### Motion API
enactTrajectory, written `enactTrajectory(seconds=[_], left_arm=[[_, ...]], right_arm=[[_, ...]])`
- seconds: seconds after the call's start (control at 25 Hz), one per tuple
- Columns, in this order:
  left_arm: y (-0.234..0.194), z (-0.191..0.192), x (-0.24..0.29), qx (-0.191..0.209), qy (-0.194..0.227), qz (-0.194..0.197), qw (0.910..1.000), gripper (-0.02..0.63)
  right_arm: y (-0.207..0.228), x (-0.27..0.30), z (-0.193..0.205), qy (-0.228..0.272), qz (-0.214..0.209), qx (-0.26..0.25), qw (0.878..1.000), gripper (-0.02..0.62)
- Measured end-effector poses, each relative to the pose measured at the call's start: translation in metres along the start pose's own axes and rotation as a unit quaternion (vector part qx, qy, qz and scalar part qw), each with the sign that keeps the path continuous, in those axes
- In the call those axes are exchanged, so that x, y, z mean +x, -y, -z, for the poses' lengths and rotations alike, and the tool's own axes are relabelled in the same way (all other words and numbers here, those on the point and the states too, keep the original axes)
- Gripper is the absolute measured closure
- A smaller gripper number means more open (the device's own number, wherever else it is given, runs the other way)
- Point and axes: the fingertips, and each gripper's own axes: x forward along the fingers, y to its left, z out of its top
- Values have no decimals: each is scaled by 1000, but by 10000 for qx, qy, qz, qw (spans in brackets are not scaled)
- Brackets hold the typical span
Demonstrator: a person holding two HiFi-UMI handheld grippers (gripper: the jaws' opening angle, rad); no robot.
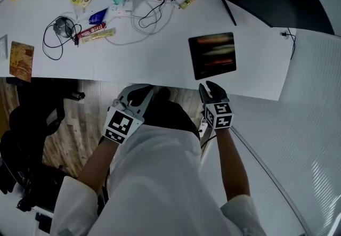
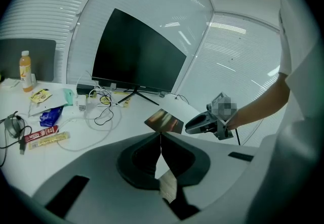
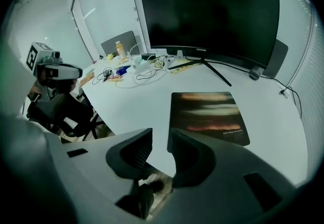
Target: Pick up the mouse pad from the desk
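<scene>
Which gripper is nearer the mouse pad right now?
Right. The right gripper hovers at the desk edge just short of the mouse pad, jaws apart and empty; the left gripper, shut, is farther left along that edge.

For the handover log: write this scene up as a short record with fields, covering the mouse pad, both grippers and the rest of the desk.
mouse pad: dark, lying flat on the white desk near its front edge, nothing touching it
right gripper: jaws apart, empty, just short of the pad's near edge
left gripper: jaws together, empty, at the desk's front edge
monitor: behind the pad, screen dark
clutter: cables and snack packets, well away from the pad
</scene>
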Motion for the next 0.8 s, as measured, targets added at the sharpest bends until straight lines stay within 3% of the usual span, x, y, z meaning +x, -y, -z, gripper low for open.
enactTrajectory(seconds=[0.48,0.8], left_arm=[[-18,6,5,-255,-25,-86,9996,588],[-21,11,9,-483,19,-277,9984,588]], right_arm=[[1,41,6,-628,-5,-882,9941,420],[17,66,27,-1047,25,-1224,9869,349]])
